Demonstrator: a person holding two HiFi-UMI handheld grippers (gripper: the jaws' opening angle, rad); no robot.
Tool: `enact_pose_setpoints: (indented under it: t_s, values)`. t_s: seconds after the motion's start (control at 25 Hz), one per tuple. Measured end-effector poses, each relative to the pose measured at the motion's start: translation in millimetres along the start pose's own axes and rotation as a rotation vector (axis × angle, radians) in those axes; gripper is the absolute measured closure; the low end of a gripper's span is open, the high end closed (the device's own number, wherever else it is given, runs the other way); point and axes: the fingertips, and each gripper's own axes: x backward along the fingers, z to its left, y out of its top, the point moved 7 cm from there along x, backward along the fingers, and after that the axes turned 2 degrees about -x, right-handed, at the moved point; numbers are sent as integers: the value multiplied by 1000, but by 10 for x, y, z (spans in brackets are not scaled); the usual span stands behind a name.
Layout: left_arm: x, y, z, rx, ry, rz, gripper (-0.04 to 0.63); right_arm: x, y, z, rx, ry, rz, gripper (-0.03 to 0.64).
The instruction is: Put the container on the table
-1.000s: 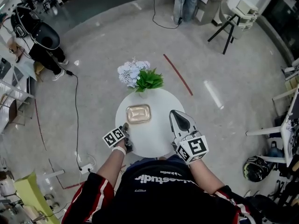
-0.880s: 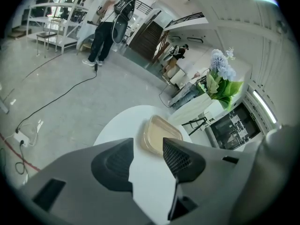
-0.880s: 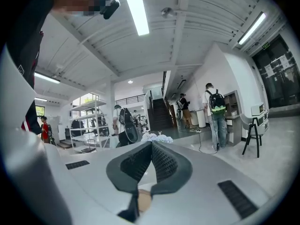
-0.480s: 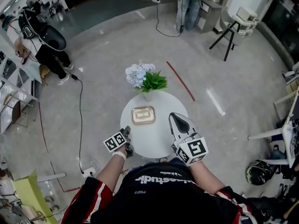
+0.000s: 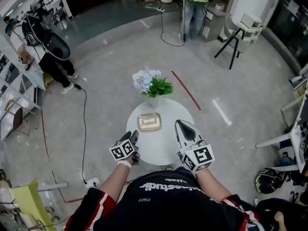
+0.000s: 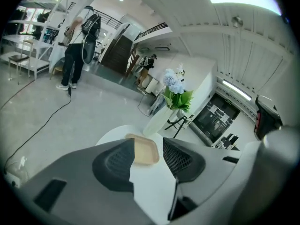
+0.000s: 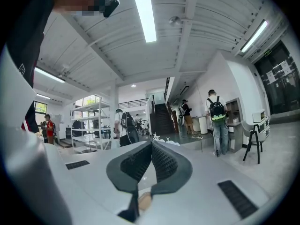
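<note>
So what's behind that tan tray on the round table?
A white vase holding pale flowers and green leaves, behind the tray. From above, the leaves hide the vase's mouth.

Bright, even indoor light. Long ceiling strip lights (image 7: 145, 13) glow overhead in the right gripper view, and another burns out to plain white in the left gripper view. The polished grey floor (image 5: 110, 81) carries pale reflections. Shadows are soft and faint around the white table (image 5: 163, 148). Both gripper views bend strongly toward dark, rounded edges, and their nearest surfaces look soft.
</note>
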Motion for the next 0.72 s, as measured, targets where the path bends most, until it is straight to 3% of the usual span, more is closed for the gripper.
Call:
enact_pose_setpoints:
  t_s: [0.52, 0.72]
  values:
    - [454, 643, -687, -174, -142, -199, 407, 96, 63, 126, 7, -4, -30, 601]
    - [666, 812, -932, -285, -179, -255, 407, 141, 108, 137, 9, -10, -38, 601]
